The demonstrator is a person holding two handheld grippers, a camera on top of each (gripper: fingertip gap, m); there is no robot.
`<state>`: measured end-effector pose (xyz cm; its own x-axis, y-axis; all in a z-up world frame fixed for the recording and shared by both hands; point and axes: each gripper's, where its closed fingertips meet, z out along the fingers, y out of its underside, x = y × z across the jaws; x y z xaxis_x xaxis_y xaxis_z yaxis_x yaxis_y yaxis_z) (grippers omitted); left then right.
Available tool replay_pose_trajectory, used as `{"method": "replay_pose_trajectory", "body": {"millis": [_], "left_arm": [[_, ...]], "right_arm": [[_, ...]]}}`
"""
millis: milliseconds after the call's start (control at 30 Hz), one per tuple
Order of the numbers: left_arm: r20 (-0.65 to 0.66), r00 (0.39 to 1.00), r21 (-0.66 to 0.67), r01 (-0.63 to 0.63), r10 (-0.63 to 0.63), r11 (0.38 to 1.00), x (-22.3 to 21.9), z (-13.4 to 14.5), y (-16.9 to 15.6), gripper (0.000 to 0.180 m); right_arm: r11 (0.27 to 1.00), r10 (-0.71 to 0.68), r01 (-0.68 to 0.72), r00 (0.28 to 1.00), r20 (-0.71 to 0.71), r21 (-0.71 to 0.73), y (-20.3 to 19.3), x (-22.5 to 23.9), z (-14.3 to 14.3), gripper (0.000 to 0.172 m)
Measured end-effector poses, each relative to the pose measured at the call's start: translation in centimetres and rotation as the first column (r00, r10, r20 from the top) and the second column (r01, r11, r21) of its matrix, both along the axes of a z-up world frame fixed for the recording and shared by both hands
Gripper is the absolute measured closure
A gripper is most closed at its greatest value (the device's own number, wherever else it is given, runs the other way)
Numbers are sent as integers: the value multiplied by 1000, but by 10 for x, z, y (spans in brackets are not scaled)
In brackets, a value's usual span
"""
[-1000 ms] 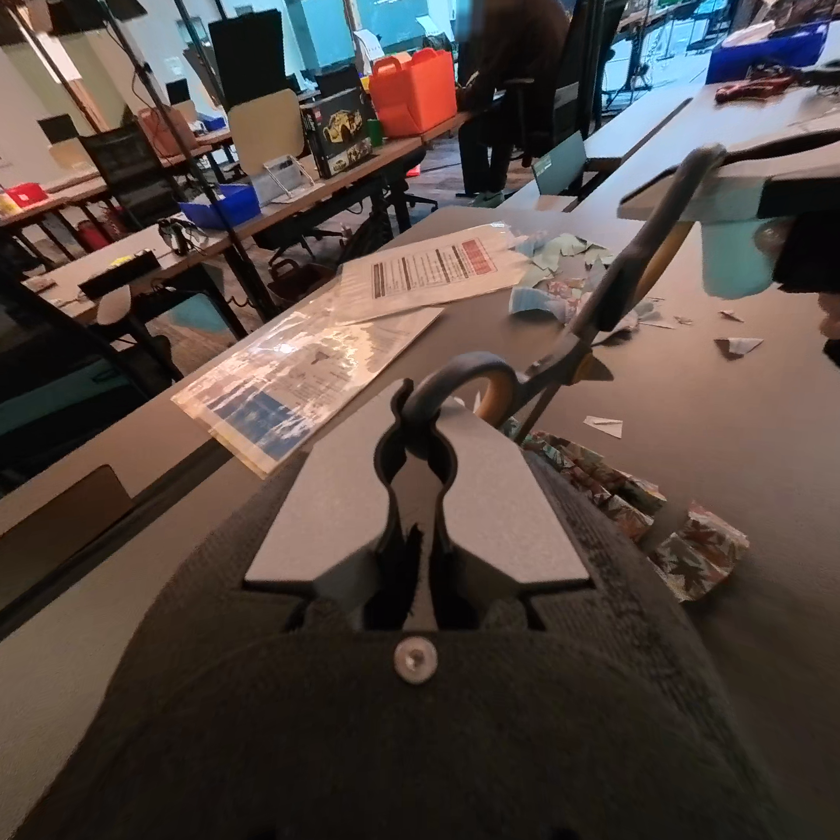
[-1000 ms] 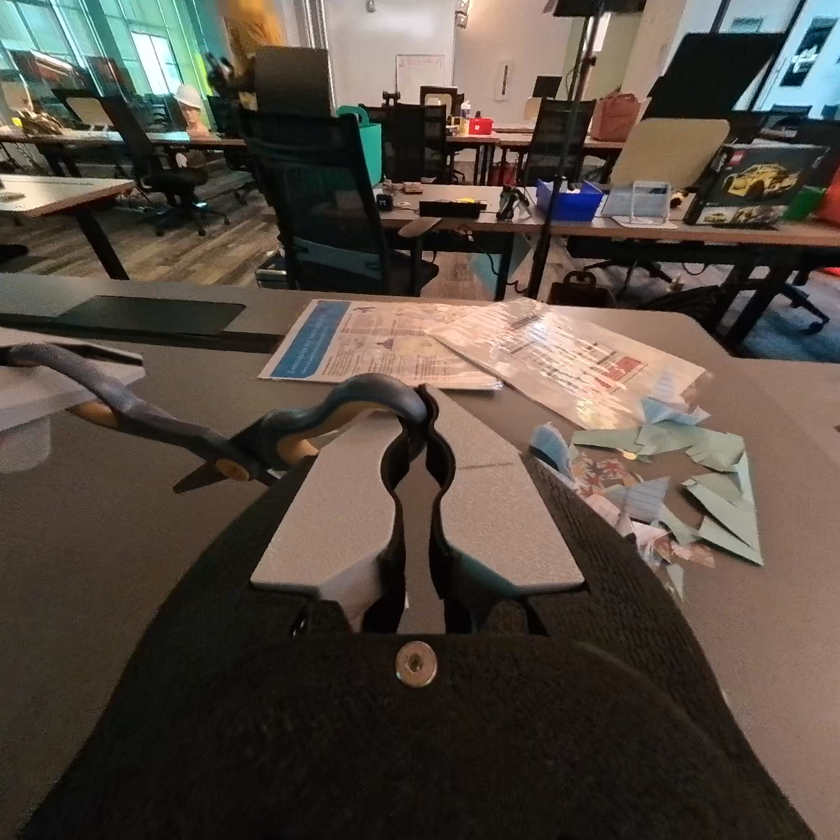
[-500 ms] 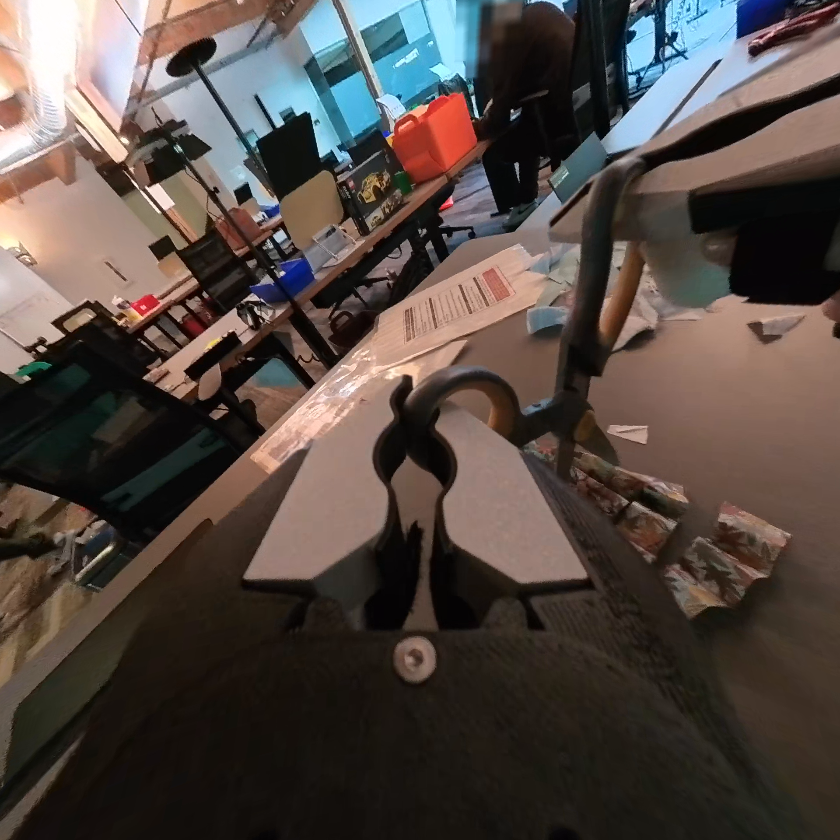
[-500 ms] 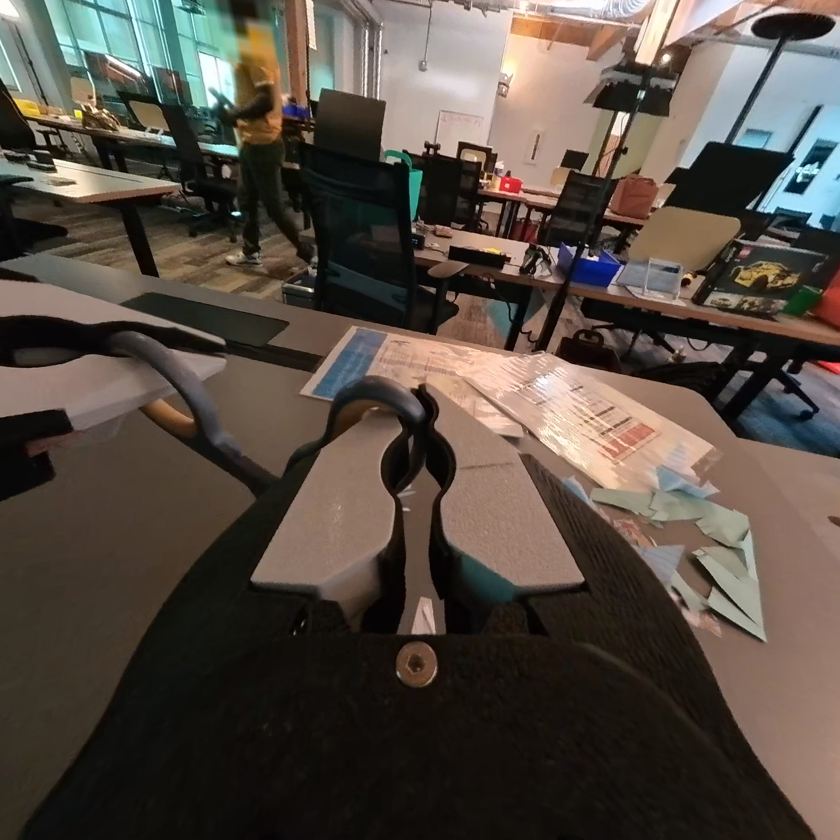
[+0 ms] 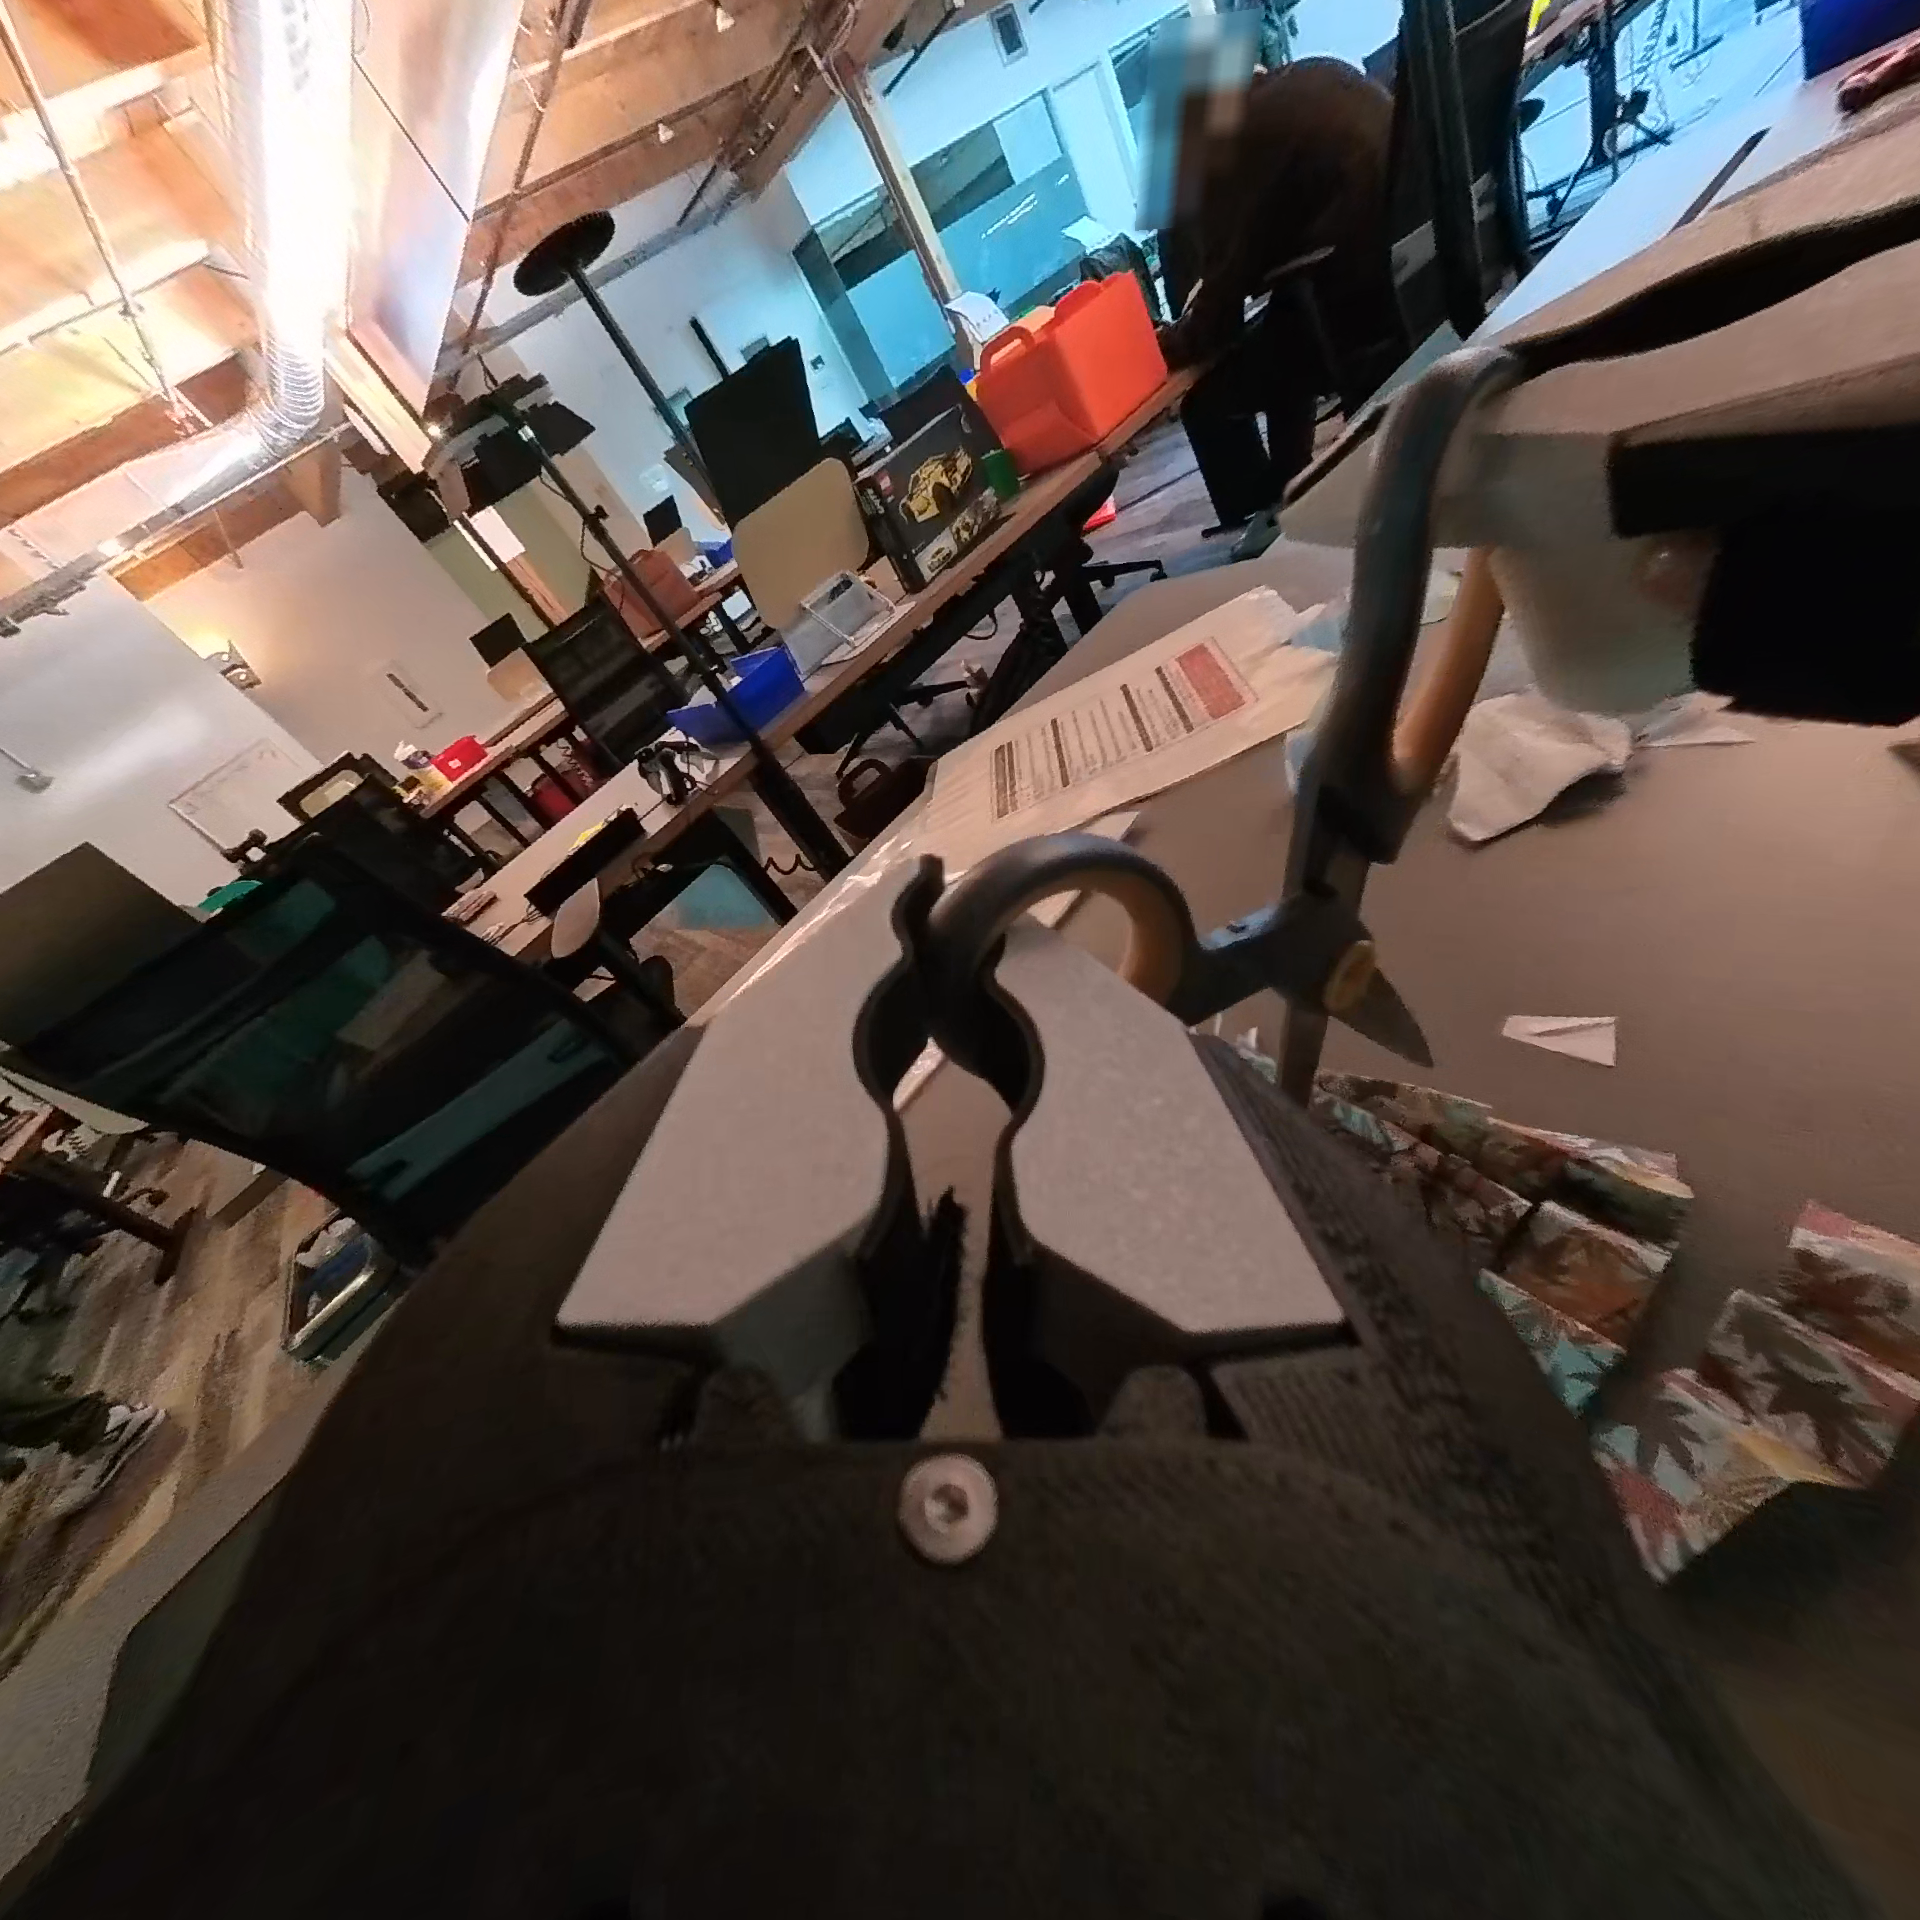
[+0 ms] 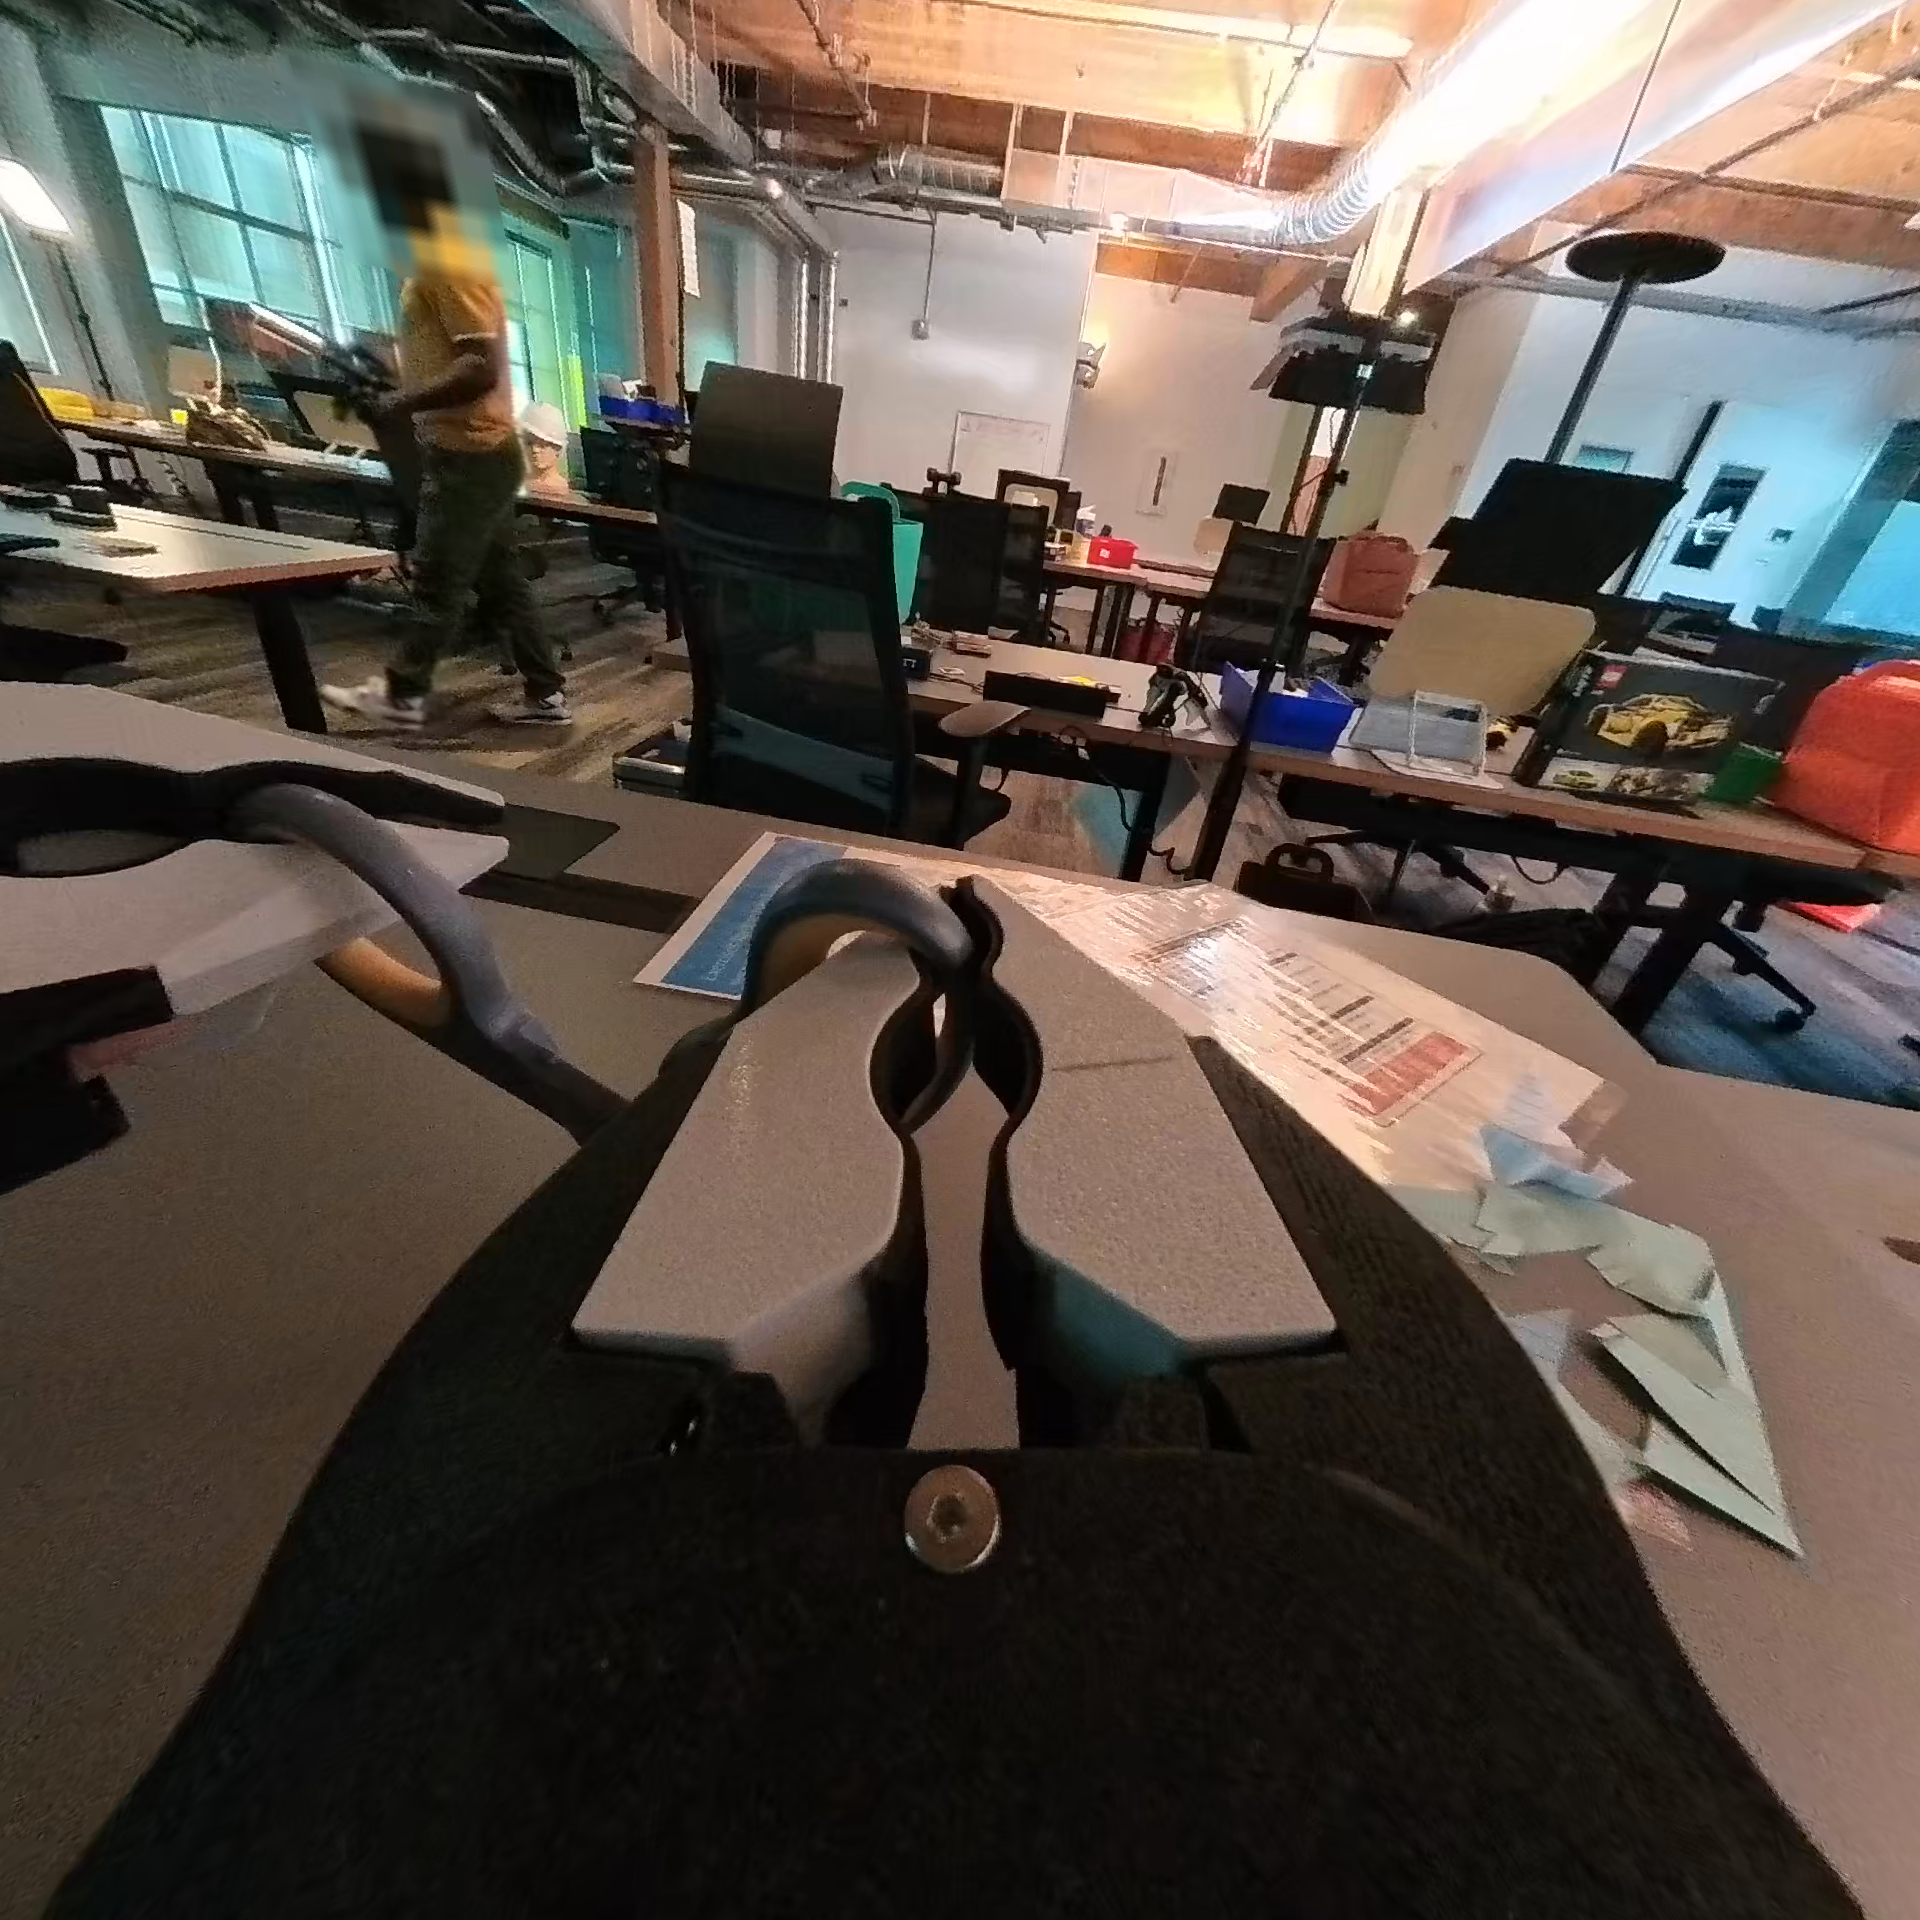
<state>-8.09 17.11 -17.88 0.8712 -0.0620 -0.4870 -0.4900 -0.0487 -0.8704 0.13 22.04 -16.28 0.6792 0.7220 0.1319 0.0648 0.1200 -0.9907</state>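
**Both tools clamped on one pair of scissors**

While each tool grips one handle loop, the scissors [image 5: 1320,935] hang above the grey surface [image 5: 1714,935] with their handles spread wide apart. The left tool [image 5: 951,987] has its fingers closed around the dark blue loop nearest its camera, whose inner lining is tan; the loop passes through the notch between the fingertips. From there the handle runs right to the brass-coloured pivot, and a short pointed blade sticks out just past it. The second handle rises steeply from the pivot to the right tool [image 5: 1475,416], seen from the side at the upper right of the left wrist view.

Seen from its own camera, the right tool [image 6: 961,997] is likewise shut on a blue loop, with the left tool [image 6: 260,821] holding the other loop at the far left.

Below the blade lies a folded strip of leaf-patterned paper [image 5: 1538,1247], close beside the left tool. A small white scrap [image 5: 1558,1039] lies nearby. Farther off are pale blue-green paper cuttings [image 6: 1621,1278] and two laminated printed sheets [image 6: 1299,987]. A black mesh office chair [image 6: 790,644] stands beyond the edge of the surface, and a person in a yellow top [image 6: 457,499] is in the background.
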Motion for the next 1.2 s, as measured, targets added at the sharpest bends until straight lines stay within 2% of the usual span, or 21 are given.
{"method": "replay_pose_trajectory", "body": {"millis": [467,1200], "left_arm": [[-9,1000,9,-22,22,1000,-3,-6,4,180],[-4,1000,41,-14,14,999,3,7,-4,179]], "right_arm": [[999,36,-37,998,50,25,-10,-19,-5,172],[991,134,-134,991,-9,-24,-28,-39,-1,172]]}}
